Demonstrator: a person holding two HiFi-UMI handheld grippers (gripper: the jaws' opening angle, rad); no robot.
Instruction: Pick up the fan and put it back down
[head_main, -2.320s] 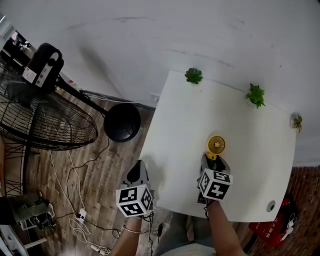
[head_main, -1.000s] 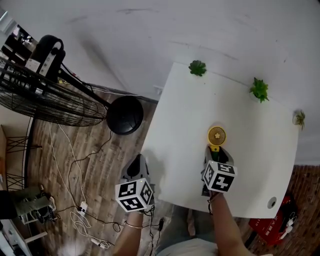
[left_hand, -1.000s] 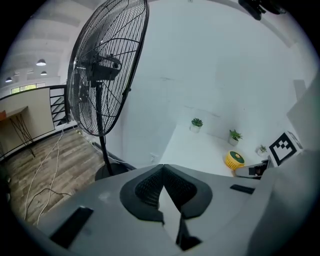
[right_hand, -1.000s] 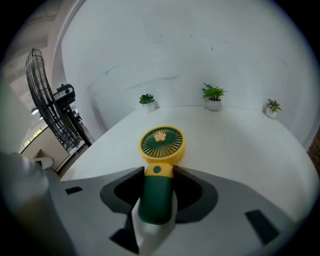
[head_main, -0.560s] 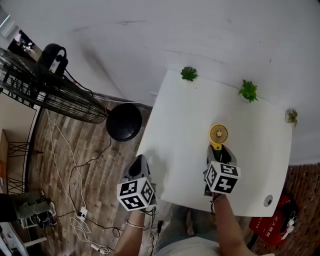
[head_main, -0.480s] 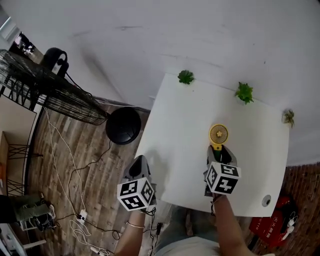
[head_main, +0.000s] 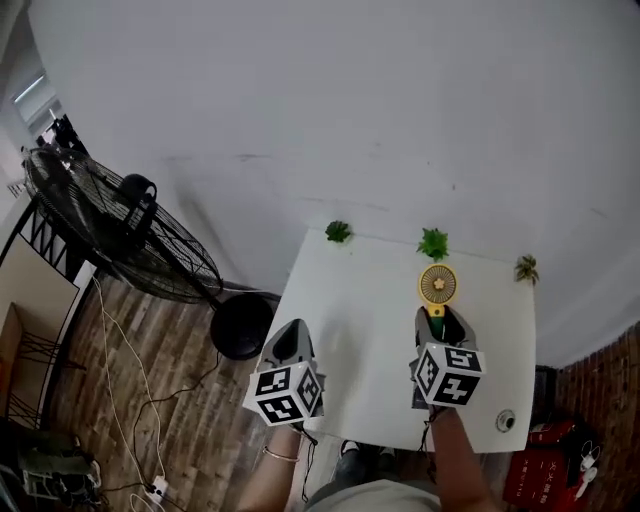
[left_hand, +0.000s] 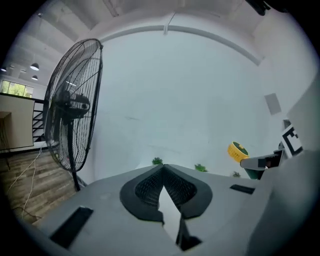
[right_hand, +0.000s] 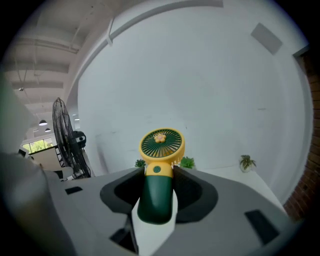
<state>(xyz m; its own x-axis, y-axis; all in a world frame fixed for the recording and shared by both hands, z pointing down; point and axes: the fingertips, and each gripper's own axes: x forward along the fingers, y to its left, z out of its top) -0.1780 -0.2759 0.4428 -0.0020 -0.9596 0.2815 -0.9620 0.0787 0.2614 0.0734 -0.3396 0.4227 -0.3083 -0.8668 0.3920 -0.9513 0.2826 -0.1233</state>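
Note:
The small hand fan (head_main: 437, 285) has a round yellow head and a dark green handle (right_hand: 157, 196). My right gripper (head_main: 437, 318) is shut on that handle, and the fan head (right_hand: 161, 144) sticks out past the jaws towards the white wall. It hangs above the white table (head_main: 370, 340). From the left gripper view the fan (left_hand: 238, 150) shows at the right, held up in the air. My left gripper (head_main: 288, 343) hovers over the table's left edge, its jaws (left_hand: 164, 170) shut with nothing in them.
Three small green plants (head_main: 338, 231) (head_main: 433, 243) (head_main: 525, 268) stand along the table's far edge by the wall. A big black pedestal fan (head_main: 130, 230) with its round base (head_main: 240, 325) stands on the wooden floor at the left, with cables nearby.
My right gripper has lifted the fan off the table and now points it at the wall. The head view has tipped up. The left gripper stays shut and empty.

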